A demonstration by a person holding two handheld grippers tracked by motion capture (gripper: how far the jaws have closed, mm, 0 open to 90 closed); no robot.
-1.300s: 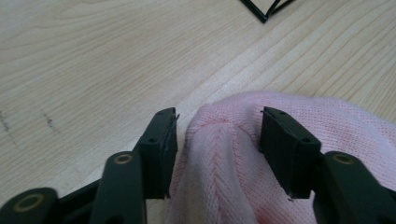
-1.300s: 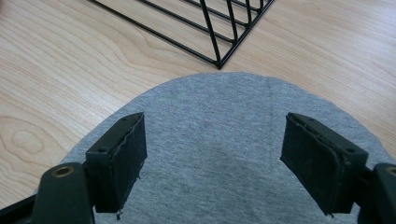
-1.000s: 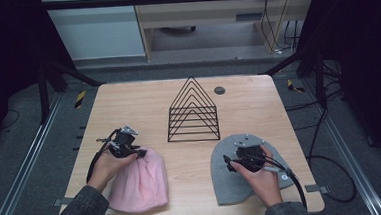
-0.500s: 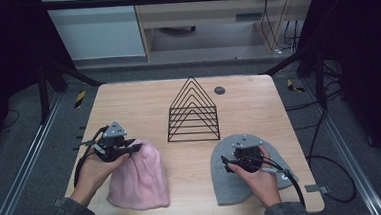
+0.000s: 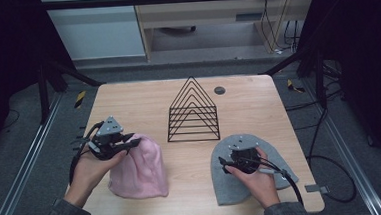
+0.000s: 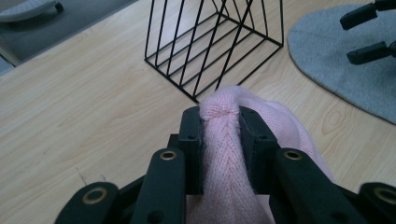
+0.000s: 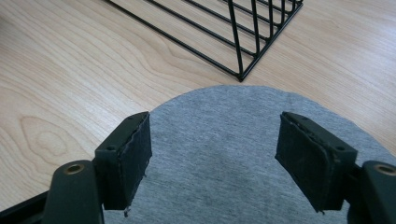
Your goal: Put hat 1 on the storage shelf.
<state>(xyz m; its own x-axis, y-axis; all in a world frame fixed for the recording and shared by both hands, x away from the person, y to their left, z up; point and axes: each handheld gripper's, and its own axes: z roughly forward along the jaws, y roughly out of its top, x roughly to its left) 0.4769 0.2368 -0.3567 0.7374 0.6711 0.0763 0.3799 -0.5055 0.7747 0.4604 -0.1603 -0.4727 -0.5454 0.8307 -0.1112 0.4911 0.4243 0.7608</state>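
A pink knit beanie [image 5: 139, 168] lies at the front left of the wooden table [image 5: 143, 103]. My left gripper [image 5: 129, 142] is shut on its rounded top, and in the left gripper view the pink knit [image 6: 223, 140] is pinched between the two jaws, lifted into a ridge. A grey beanie [image 5: 233, 185] lies flat at the front right. My right gripper [image 5: 224, 164] hovers open over it; in the right gripper view the grey fabric [image 7: 219, 154] spreads between the wide-apart pads [image 7: 133, 154].
A black wire triangular rack [image 5: 193, 112] stands mid-table between the two hats; it is seen close in the left gripper view [image 6: 215, 42] and the right gripper view [image 7: 233, 28]. A small dark disc [image 5: 219, 90] sits behind it. Cables trail off the right edge.
My left gripper has moved left and away from the person, drawing the top of the pink beanie with it and stretching the hat. My right gripper has stayed over the grey beanie.
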